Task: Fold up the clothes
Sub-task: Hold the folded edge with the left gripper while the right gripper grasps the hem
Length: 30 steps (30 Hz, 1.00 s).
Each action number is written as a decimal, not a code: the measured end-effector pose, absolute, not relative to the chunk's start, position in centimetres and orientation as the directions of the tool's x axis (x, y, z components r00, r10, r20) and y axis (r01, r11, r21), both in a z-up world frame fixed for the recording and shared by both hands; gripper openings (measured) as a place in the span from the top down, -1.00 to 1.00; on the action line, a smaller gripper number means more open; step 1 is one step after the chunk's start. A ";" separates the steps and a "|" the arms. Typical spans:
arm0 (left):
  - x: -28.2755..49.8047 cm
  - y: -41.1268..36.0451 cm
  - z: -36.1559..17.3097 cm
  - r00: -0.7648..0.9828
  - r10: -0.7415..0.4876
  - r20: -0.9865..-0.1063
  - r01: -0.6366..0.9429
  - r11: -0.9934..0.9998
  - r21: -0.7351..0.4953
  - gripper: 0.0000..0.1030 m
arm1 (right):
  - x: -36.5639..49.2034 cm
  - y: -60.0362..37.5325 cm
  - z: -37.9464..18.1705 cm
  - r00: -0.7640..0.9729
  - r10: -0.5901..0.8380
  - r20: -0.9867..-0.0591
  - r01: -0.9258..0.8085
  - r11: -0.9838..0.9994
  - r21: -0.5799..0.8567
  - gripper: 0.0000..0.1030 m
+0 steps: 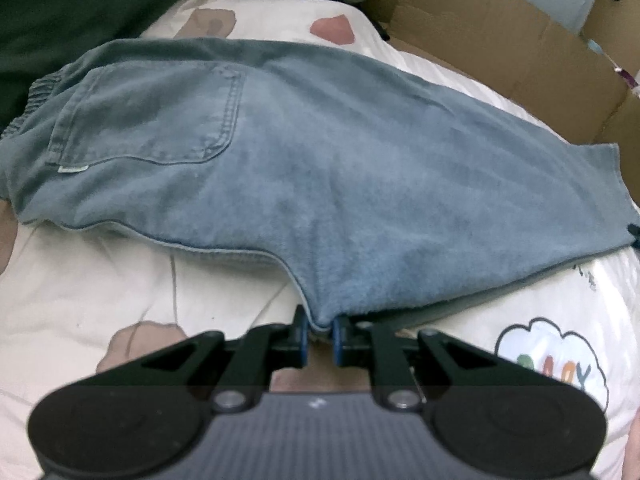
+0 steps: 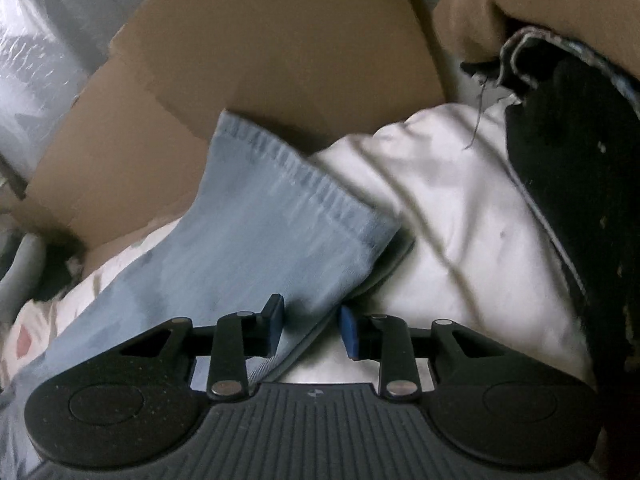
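Two tongs: both at the near edge of the faded blue denim trousers
Left tongs: pinching the crotch point
Right tongs: parted around the leg's edge, by the hem
Long axis: waistband left, hem right, across the white patterned bed cover

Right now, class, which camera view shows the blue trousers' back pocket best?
The left wrist view: the back pocket lies fully visible on the blue trousers. The right wrist view shows only a hemmed leg end, no pocket.
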<state>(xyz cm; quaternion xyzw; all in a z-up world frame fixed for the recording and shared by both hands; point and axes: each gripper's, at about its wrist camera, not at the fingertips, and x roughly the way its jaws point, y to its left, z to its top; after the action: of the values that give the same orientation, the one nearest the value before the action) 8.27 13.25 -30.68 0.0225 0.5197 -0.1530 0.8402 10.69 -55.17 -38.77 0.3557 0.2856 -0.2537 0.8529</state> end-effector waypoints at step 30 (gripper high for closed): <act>7.8 12.7 -31.8 0.412 -0.203 -0.888 0.245 0.964 -0.106 0.78 | 13.0 -56.6 -36.2 0.669 -0.286 -0.686 0.570 0.790 0.227 0.73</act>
<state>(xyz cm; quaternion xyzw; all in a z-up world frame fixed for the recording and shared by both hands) 7.82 12.70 -31.84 0.0199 0.5257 -0.1331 0.8400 13.02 -56.64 -36.24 0.2167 0.3275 -0.2409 0.8875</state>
